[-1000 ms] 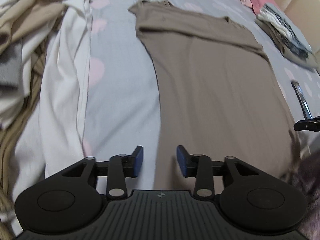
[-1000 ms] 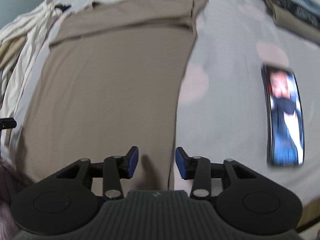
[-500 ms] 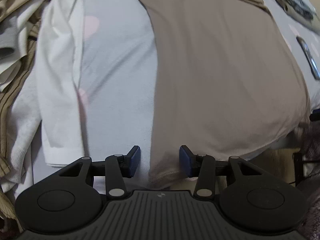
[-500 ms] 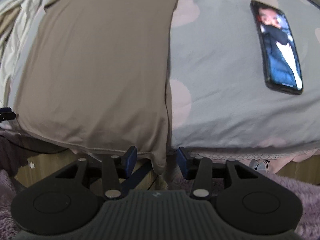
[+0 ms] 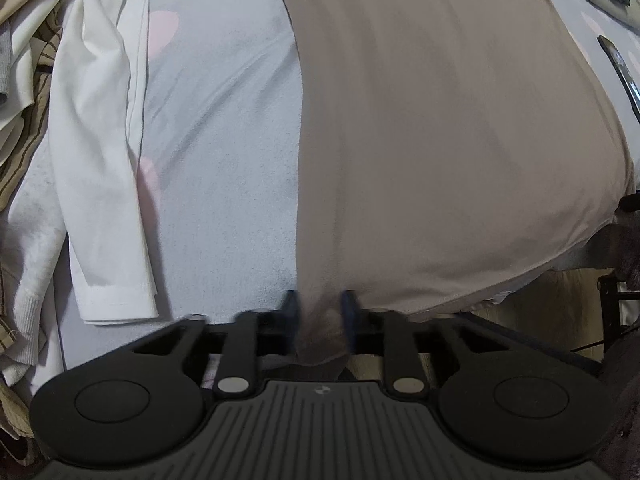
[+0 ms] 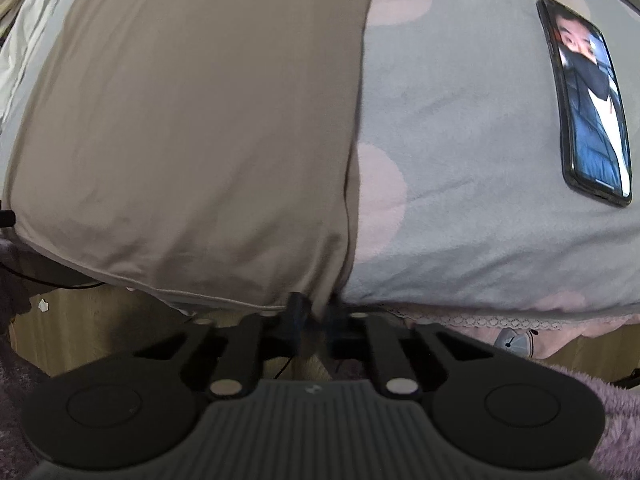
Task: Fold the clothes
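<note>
Now flat, smooth taupe shirt point(image 5: 440, 140)

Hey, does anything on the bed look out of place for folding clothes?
Yes: a phone lies on the bedspread, screen lit, to the right of the brown shirt. It is clear of the shirt, but it is not laundry.

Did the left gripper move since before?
Yes. The left gripper came toward the near edge of the bed, down the brown shirt from mid-length to its hem corner, where its jaws are closing on it.
</note>
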{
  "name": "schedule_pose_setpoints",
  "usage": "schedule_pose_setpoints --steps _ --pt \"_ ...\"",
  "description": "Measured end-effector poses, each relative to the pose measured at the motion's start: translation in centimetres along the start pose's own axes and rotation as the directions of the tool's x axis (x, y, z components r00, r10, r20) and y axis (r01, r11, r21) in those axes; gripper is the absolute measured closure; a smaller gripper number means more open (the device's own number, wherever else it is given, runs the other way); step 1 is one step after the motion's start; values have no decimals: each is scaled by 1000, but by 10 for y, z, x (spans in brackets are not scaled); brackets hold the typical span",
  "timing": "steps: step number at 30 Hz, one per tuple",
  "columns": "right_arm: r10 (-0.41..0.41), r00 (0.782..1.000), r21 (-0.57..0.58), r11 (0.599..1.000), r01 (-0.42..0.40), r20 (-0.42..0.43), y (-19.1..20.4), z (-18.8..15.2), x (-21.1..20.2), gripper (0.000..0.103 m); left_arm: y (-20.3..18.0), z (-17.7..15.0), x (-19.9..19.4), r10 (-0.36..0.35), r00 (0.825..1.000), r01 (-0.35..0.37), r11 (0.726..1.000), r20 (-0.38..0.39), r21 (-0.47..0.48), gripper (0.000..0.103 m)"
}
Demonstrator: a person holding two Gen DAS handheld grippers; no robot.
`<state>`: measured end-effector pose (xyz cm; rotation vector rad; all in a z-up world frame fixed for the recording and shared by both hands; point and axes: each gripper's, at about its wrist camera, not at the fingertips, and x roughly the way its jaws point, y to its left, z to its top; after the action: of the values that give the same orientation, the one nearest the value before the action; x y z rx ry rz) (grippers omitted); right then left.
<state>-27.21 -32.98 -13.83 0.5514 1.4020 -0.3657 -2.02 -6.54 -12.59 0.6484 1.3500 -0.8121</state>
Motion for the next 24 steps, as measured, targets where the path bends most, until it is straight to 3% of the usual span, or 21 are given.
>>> schedule_pose_setpoints --steps 2,8,15,19,24 --pt "6 1000 -11 1000 -6 16 2 -3 -7 98 1 -1 -5 -29 1000 29 999 5 -19 101" --pt "42 999 -14 999 -42 24 6 -11 -25 100 2 -1 -33 -118 992 120 992 46 -41 102" --pt "148 984 31 988 -152 95 -1 -8 -68 100 7 12 -85 -210 969 214 977 132 -18 102" --pt "205 960 69 973 -221 193 -9 -3 -97 100 16 27 -113 -242 950 249 968 199 -11 102" --pt "256 909 102 947 -304 329 -32 16 -140 100 26 65 -140 -248 918 260 966 308 2 102"
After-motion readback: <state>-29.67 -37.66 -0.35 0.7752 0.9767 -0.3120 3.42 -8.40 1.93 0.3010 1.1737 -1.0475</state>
